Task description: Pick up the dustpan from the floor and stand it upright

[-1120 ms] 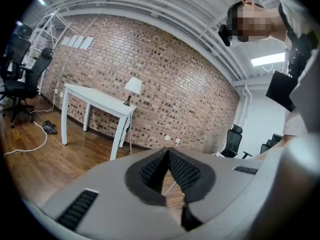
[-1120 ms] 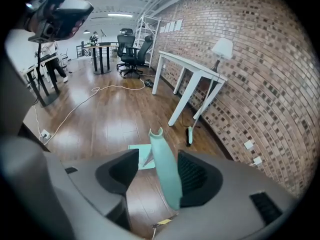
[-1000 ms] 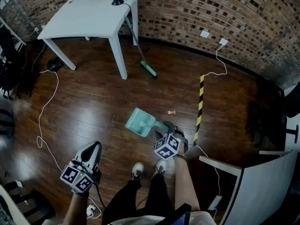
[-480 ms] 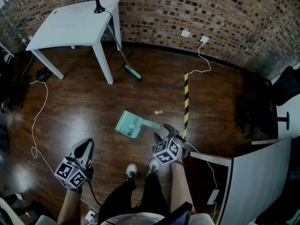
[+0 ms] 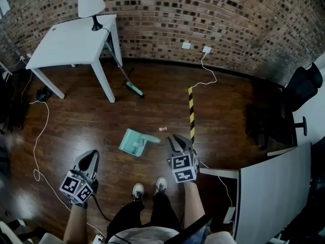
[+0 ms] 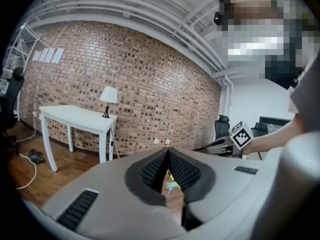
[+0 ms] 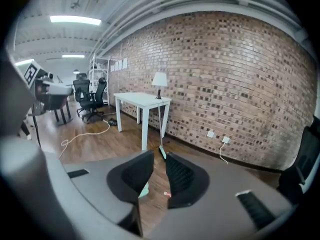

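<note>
Dustpan [image 5: 133,142], mint green, lay flat on the dark wooden floor [image 5: 91,116], its handle pointing toward the right gripper [image 5: 175,139] but apart from it; nothing gripped it. A brick wall [image 5: 228,19] ran along the far side of the room, and a white table [image 5: 71,42] stood against it at the left. The person stood just behind the dustpan, shoes [image 5: 137,190] between the two grippers. The right gripper hung just right of the handle's end, its jaws closing with a narrow gap between them and only floor showing through. The left gripper [image 5: 91,155] was well to the left of the dustpan, its jaws clenched tip to tip on nothing. A yellow-and-black striped tape [image 5: 191,111] ran along the floor beyond the right gripper. A broom [image 5: 133,88] with a green head leaned by the table's leg, a lamp [image 5: 90,6] stood on the table's far corner, and a small pink scrap [image 5: 163,129] lay just beyond the handle.
</note>
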